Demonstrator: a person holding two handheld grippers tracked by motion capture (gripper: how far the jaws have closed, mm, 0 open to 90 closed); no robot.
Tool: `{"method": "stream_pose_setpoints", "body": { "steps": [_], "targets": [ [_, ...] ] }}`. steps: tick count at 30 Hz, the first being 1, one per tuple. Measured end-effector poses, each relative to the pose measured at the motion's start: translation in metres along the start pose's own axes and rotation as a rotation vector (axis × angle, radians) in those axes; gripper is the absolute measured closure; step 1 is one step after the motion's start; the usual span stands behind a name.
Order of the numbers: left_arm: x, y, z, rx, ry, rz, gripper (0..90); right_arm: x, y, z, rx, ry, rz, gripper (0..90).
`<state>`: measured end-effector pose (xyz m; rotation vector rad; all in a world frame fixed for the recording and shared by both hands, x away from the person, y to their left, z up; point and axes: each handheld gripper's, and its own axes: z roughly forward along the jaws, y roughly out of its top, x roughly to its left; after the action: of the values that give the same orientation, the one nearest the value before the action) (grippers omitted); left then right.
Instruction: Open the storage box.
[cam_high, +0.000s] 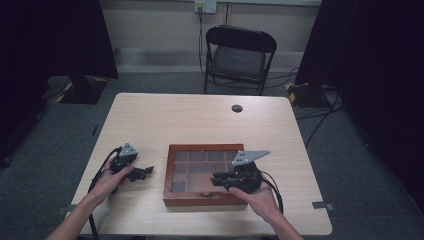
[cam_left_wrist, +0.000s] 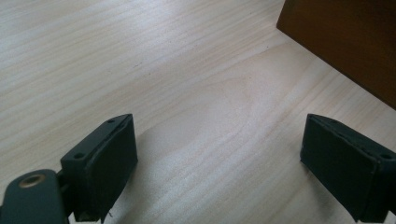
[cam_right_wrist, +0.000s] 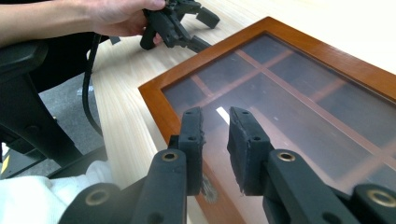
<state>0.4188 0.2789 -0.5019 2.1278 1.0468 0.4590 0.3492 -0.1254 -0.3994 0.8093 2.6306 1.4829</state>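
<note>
While L gripper (cam_high: 145, 173) rests open, R gripper (cam_high: 216, 179) hovers over box (cam_high: 200, 201).

Flat wooden box (cam_high: 205, 199), reddish-brown, lid shut (glass pane over a grid of compartments), lying square near the table's (cam_high: 200, 120) front edge, right of centre.

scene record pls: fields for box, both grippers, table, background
box: wooden box with glass lid, lid down, dividers visible through the glass, small latch at its front edge
right gripper: right gripper over the lid near the front edge, jaws a narrow gap apart, nothing between them
left gripper: left gripper on the table left of the box, jaws wide apart, nothing between them
table: light wood table, round cable port at the far side
background: black folding chair behind the table
</note>
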Motion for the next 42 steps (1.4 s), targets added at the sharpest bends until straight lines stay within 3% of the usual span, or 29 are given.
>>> {"method": "stream_pose_setpoints", "body": {
  "steps": [5,9,18,42],
  "targets": [
    [0.0,0.0,0.0,-0.001,0.0,0.0,10.2,0.005,-0.002,0.023,0.053,0.04,-0.028,77.9],
    [0.0,0.0,0.0,0.0,0.0,0.0,10.2,0.007,-0.006,0.031,0.071,0.06,-0.032,78.8],
    [0.0,0.0,0.0,0.0,0.002,0.003,10.1,0.008,-0.018,0.035,0.11,0.065,-0.042,77.9],
    [0.0,0.0,0.0,-0.003,0.0,0.0,10.1,0.008,-0.022,0.043,0.134,0.059,-0.096,81.1]
  ]
}}
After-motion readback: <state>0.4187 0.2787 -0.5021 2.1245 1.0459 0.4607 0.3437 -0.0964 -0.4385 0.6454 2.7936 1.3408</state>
